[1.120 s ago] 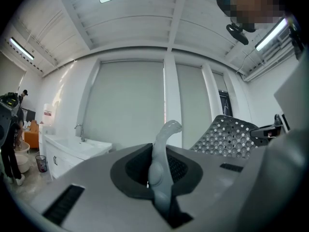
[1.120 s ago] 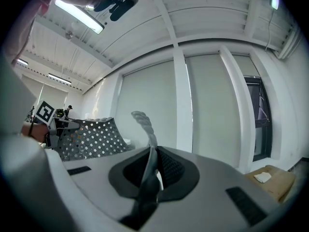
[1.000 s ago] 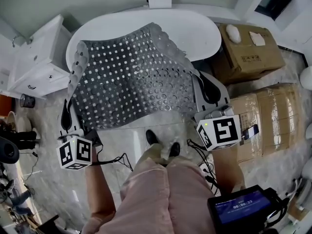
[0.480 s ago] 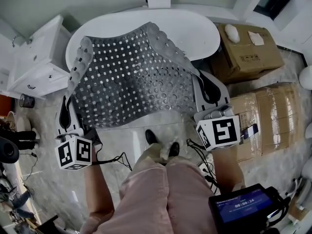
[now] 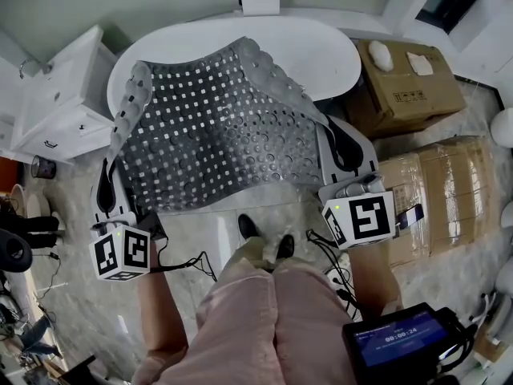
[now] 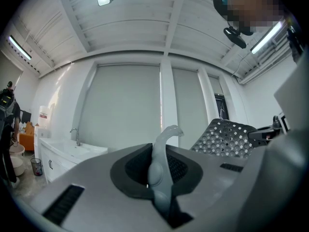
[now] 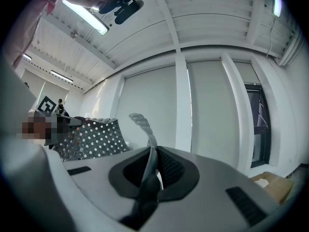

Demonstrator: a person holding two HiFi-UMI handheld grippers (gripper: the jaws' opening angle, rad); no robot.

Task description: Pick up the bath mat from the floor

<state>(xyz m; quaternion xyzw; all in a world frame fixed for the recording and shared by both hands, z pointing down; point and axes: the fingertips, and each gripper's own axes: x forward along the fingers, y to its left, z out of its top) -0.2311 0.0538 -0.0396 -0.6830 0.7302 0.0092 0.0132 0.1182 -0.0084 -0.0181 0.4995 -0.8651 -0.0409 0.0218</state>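
The bath mat, grey and full of holes, hangs off the floor, spread across the middle of the head view between the two grippers; the left gripper has its jaws closed on the mat's edge at centre left, and the right gripper has its jaws closed on the opposite edge at centre right; each gripper view shows a strip of mat pinched upright between the pads. A white bathtub lies beyond the mat at upper centre, partly covered by it; a white cabinet stands at upper left; two cardboard boxes fill the right side, one above the other in the frame. The person's legs in pink trousers and black shoes show at lower centre, just below the mat's near edge; black cables trail from the grippers; a device with a lit screen sits at lower right. The floor is pale and marbled; the gripper views show white walls, drawn blinds and a ribbed white ceiling with strip lights.
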